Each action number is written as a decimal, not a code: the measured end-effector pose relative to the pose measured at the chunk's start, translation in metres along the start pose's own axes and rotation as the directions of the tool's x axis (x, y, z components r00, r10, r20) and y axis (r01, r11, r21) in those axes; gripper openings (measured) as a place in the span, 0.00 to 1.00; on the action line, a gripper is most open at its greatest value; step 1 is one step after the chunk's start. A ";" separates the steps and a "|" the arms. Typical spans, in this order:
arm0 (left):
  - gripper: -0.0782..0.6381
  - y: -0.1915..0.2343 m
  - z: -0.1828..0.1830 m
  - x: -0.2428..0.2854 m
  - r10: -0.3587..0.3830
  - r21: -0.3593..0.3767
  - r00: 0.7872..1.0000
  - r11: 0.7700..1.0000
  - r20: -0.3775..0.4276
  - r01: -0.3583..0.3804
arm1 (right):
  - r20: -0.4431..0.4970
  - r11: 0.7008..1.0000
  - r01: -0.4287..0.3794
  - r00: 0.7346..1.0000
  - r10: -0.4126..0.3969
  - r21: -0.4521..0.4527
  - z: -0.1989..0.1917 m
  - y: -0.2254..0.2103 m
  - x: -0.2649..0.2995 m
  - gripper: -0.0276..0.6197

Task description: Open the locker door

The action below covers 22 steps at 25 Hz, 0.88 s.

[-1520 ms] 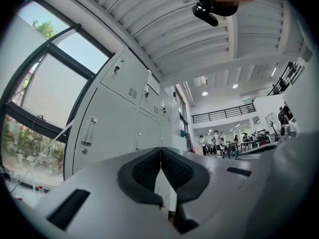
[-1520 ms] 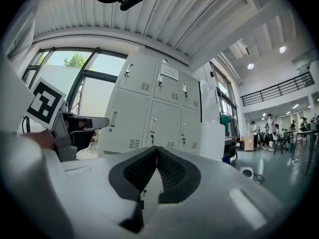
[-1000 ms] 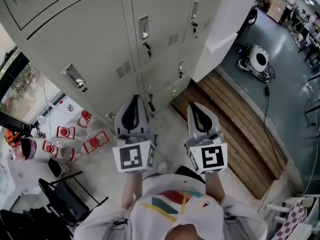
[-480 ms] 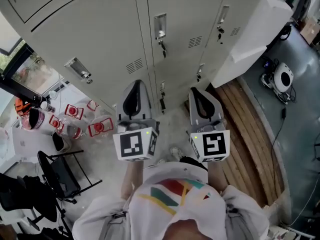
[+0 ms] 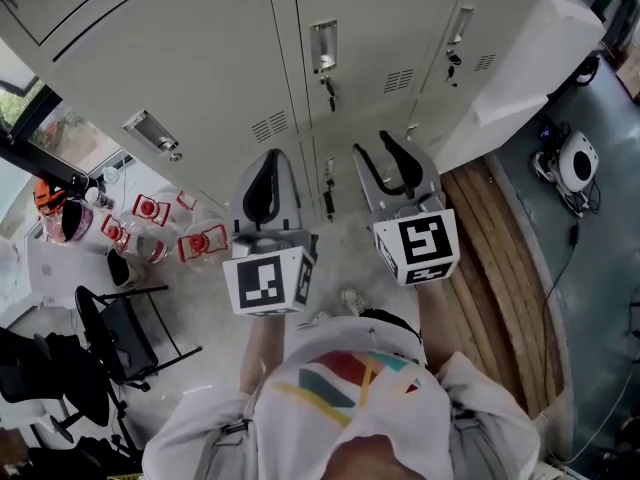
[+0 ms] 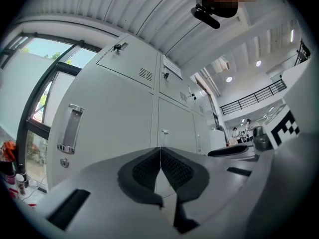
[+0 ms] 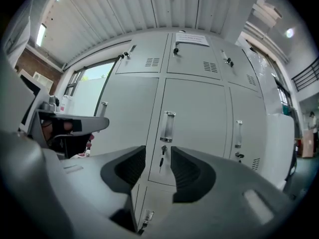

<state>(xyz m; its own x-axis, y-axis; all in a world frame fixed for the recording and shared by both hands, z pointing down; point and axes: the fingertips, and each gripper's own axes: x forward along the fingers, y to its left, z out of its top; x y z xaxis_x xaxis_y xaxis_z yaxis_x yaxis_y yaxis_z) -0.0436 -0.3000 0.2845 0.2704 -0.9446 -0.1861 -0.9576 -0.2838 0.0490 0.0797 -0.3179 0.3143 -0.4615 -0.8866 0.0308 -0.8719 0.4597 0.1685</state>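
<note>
Right gripper (image 7: 158, 159): jaws opening, nothing between them. Left gripper (image 6: 160, 151): jaws together, empty. Locker door (image 7: 192, 128): straight ahead of right gripper, apart from it; pale grey, closed, chrome recessed handle (image 7: 168, 127), key (image 7: 161, 156) below. Earlier, right jaws met

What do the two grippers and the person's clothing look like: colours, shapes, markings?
The left gripper and right gripper are light grey moulded shells with black ribbed pads. Each carries a white cube with black square markers. The shirt is white with coloured stripes. The right gripper's jaws are opening, empty.
</note>
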 end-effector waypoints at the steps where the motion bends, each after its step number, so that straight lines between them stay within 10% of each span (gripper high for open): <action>1: 0.13 0.001 0.000 0.000 0.005 0.003 1.000 1.000 -0.001 -0.005 | -0.001 1.000 -0.009 1.000 0.009 -0.011 0.001 -0.001 0.008 0.27; 22: 0.13 0.020 -0.024 -0.001 0.060 0.004 0.997 0.998 -0.043 -0.060 | -0.073 0.997 -0.015 0.997 0.010 -0.079 -0.024 -0.017 0.118 0.21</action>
<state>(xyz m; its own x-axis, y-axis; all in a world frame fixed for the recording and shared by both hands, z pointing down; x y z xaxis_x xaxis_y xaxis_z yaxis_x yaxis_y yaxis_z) -0.0609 -0.3091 0.3096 0.2165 -0.9662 -0.1402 -0.9725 -0.2260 0.0558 0.0433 -0.4317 0.3386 -0.4566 -0.8835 0.1045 -0.8490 0.4679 0.2456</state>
